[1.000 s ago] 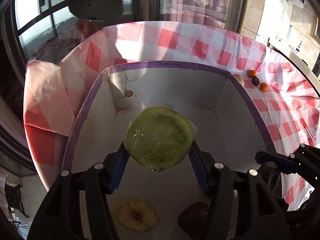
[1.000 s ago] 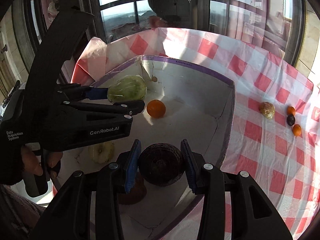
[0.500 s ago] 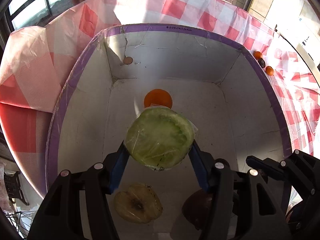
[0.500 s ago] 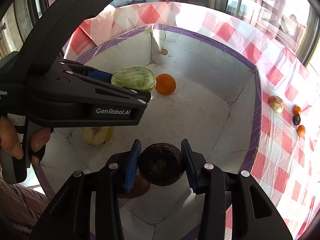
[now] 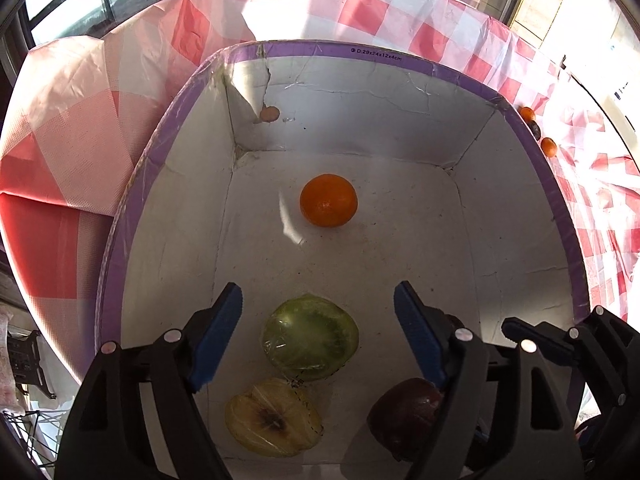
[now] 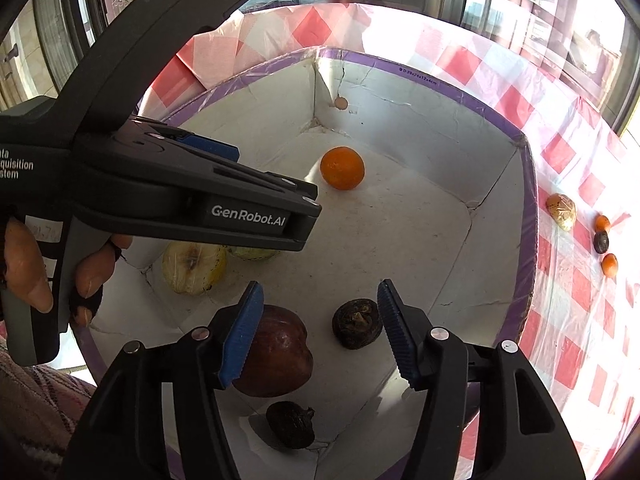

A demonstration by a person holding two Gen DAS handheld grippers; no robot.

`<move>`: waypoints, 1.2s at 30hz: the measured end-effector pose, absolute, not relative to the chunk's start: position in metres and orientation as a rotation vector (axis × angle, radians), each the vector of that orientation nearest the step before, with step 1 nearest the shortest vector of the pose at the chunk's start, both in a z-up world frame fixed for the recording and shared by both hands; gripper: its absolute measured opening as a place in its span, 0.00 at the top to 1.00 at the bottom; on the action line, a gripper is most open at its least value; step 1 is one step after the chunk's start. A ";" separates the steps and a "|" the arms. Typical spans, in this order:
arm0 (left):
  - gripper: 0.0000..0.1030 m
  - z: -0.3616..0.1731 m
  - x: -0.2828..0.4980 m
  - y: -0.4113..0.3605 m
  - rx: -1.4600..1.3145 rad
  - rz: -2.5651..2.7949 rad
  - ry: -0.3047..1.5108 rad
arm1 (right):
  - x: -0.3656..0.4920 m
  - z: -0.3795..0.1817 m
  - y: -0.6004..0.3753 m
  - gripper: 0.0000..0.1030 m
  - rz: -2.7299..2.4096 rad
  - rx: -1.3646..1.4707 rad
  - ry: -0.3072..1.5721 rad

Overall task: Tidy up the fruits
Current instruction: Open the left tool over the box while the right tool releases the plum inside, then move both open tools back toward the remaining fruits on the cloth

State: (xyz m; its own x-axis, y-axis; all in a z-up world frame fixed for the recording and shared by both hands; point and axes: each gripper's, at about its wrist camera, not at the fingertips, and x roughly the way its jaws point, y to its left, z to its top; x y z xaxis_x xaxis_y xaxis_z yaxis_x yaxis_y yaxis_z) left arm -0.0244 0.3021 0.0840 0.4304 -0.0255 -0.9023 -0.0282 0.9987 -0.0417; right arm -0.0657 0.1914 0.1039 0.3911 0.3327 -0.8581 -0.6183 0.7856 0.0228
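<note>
A white box with a purple rim holds the fruit. My left gripper is open above a wrapped green fruit half lying on the box floor. A yellow apple half, a dark red apple and an orange also lie inside. My right gripper is open over a dark brown round fruit on the floor. A second dark fruit lies nearer.
On the red-checked tablecloth right of the box lie a wrapped brownish fruit, two small oranges and a dark small fruit. The left gripper's body fills the left of the right wrist view.
Both grippers lowered into the box and opened. The green fruit half and the dark brown fruit left the jaws and now rest on the box floor.
</note>
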 end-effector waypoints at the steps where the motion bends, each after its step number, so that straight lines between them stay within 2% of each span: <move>1: 0.24 0.084 -0.025 0.302 -0.052 0.002 1.127 | -0.066 0.104 0.191 0.43 0.619 -0.323 0.999; 7: 0.24 0.081 -0.027 0.301 -0.040 0.007 1.135 | -0.066 0.104 0.189 0.42 0.627 -0.311 0.992; 11: 0.22 0.080 -0.028 0.301 -0.029 0.016 1.141 | -0.070 0.104 0.190 0.36 0.644 -0.308 0.984; 17: 0.21 0.079 -0.029 0.300 -0.017 0.036 1.146 | -0.074 0.106 0.189 0.34 0.663 -0.308 0.969; 18: 0.21 0.079 -0.029 0.299 -0.011 0.041 1.149 | -0.075 0.107 0.189 0.33 0.666 -0.309 0.966; 19: 0.21 0.079 -0.028 0.298 -0.003 0.046 1.151 | -0.075 0.108 0.188 0.26 0.667 -0.308 0.962; 22: 0.15 0.079 -0.028 0.293 0.029 0.053 1.149 | -0.071 0.117 0.168 0.24 0.691 -0.170 0.959; 26: 0.05 0.087 -0.029 0.290 0.033 0.073 1.105 | -0.066 0.135 0.134 0.16 0.655 -0.057 0.920; 31: 0.04 0.085 -0.022 0.285 0.071 0.128 1.130 | -0.053 0.144 0.075 0.16 0.585 0.126 0.926; 36: 0.05 0.094 -0.008 0.272 0.045 0.180 1.125 | -0.033 0.129 0.014 0.16 0.442 0.237 0.988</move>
